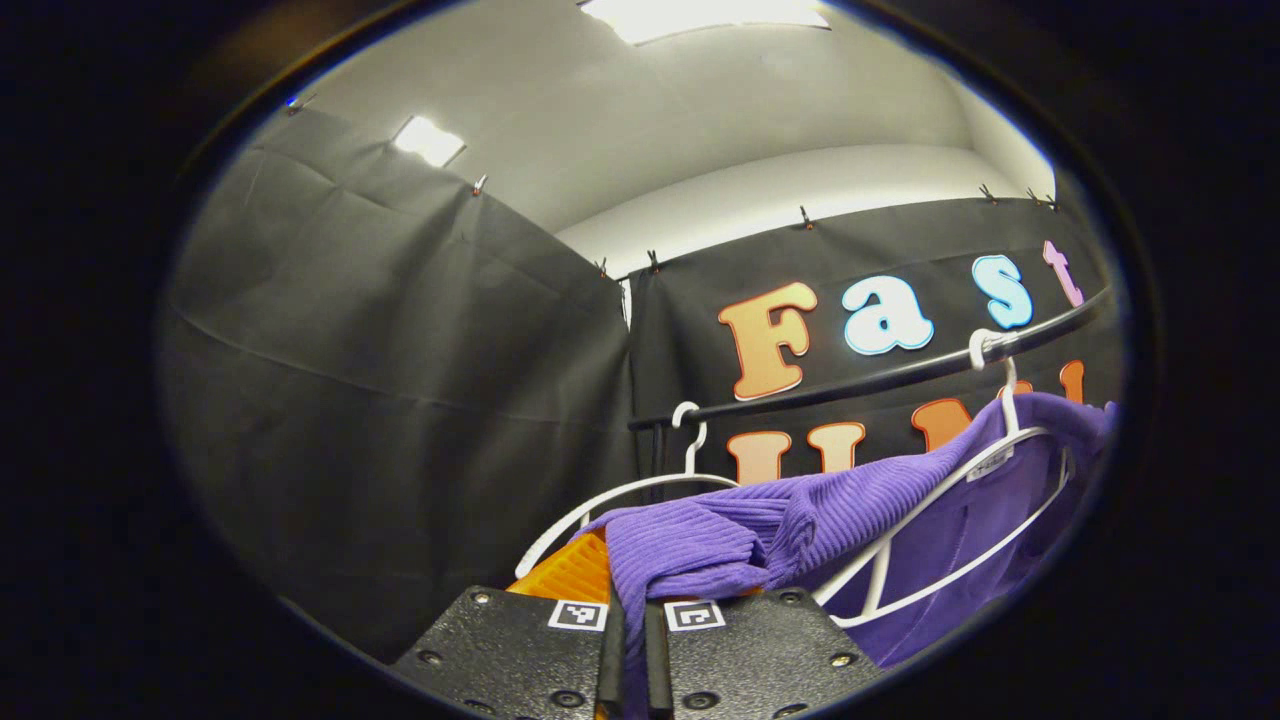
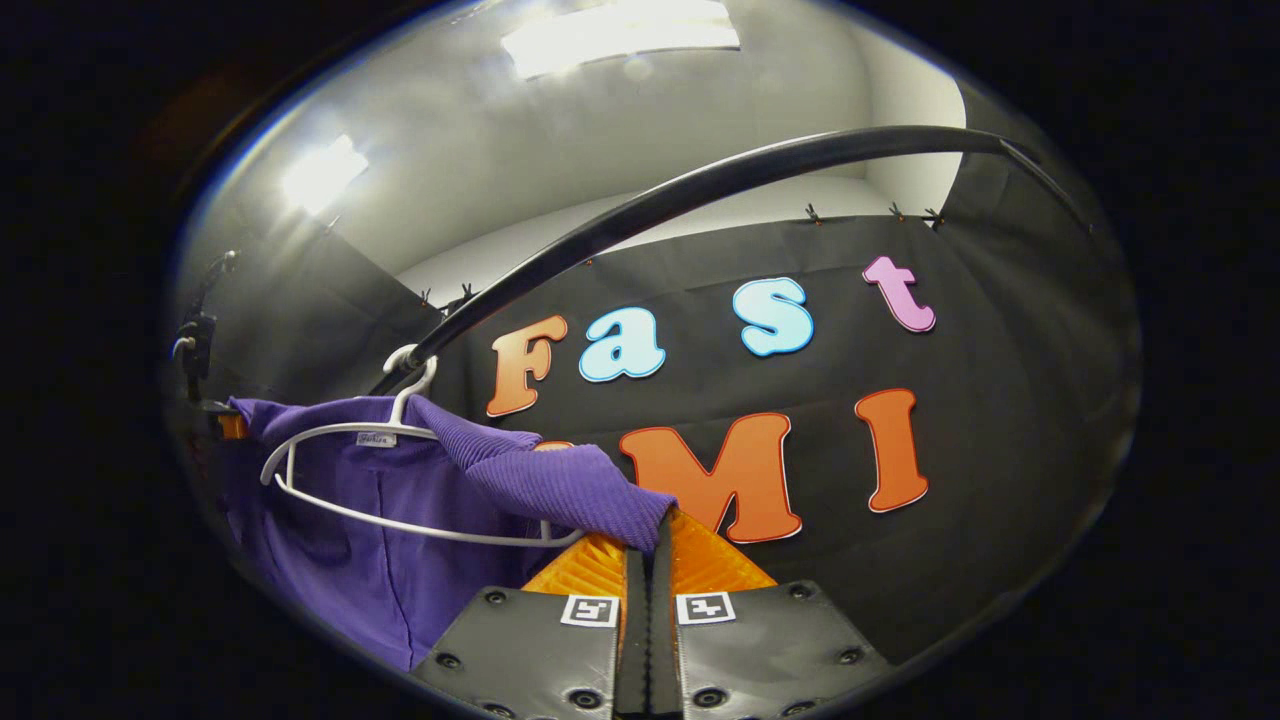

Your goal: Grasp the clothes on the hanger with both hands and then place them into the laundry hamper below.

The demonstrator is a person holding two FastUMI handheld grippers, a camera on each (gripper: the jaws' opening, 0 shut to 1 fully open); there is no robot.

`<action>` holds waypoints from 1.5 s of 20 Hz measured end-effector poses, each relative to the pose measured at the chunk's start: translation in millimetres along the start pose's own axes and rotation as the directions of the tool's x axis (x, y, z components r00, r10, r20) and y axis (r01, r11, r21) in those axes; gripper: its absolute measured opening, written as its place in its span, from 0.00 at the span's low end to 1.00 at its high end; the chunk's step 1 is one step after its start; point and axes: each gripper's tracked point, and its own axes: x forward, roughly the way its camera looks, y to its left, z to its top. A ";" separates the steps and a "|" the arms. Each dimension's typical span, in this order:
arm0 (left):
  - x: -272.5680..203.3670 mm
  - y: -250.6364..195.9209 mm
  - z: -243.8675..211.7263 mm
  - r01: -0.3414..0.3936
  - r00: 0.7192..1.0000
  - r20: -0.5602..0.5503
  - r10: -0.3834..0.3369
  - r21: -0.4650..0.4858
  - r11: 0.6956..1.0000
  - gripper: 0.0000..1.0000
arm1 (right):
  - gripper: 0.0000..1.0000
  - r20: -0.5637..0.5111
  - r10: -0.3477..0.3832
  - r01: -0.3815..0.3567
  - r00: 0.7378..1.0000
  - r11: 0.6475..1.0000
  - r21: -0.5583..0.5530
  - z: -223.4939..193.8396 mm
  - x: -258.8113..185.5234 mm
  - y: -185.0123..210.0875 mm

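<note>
Both tongs, left point(image 1: 634, 640) and right point(image 2: 648, 600), are pinching shut on the soft, light purple garment point(image 1: 790, 515); its ribbed cloth is draping limply, likely snagging the hanger point(image 1: 960, 480).

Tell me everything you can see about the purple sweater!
The purple sweater looks like soft ribbed knit, with a small tag at the neck. It hangs on a white hanger hooked over the black rail. Each ribbed end is pulled out sideways: the left gripper pinches one, the right gripper the other. Its smoother body hangs down below.
</note>
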 end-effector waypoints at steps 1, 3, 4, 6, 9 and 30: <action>6.6 0.7 -14.6 0.005 1.000 -0.022 -0.005 -0.001 1.000 0.08 | 0.07 0.008 -0.007 0.007 1.000 1.000 -0.004 1.4 1.4 -0.1; 14.5 -3.6 -45.6 0.019 0.998 -0.066 -0.020 -0.013 1.000 0.08 | 0.07 0.022 -0.018 0.019 1.000 1.000 -0.021 5.5 4.6 0.0; 16.5 -7.0 -60.3 0.025 0.996 -0.082 -0.026 -0.015 1.000 0.05 | 0.07 0.027 -0.021 0.022 0.999 0.999 -0.029 6.7 6.5 1.9; 19.2 -13.7 -90.1 0.029 0.993 -0.118 -0.027 0.015 0.999 0.05 | 0.07 0.037 -0.030 0.032 0.999 0.998 -0.052 9.3 10.7 1.9; 16.3 -29.8 -142.4 0.046 0.983 -0.179 -0.038 0.040 0.998 0.08 | 0.07 0.048 -0.035 0.037 0.998 0.998 -0.056 10.3 16.6 5.5; -80.3 -99.6 -248.5 0.213 0.904 -0.378 -0.199 -0.005 0.977 0.08 | 0.08 -0.261 -0.275 0.264 0.925 0.961 -0.079 -121.2 43.0 -96.6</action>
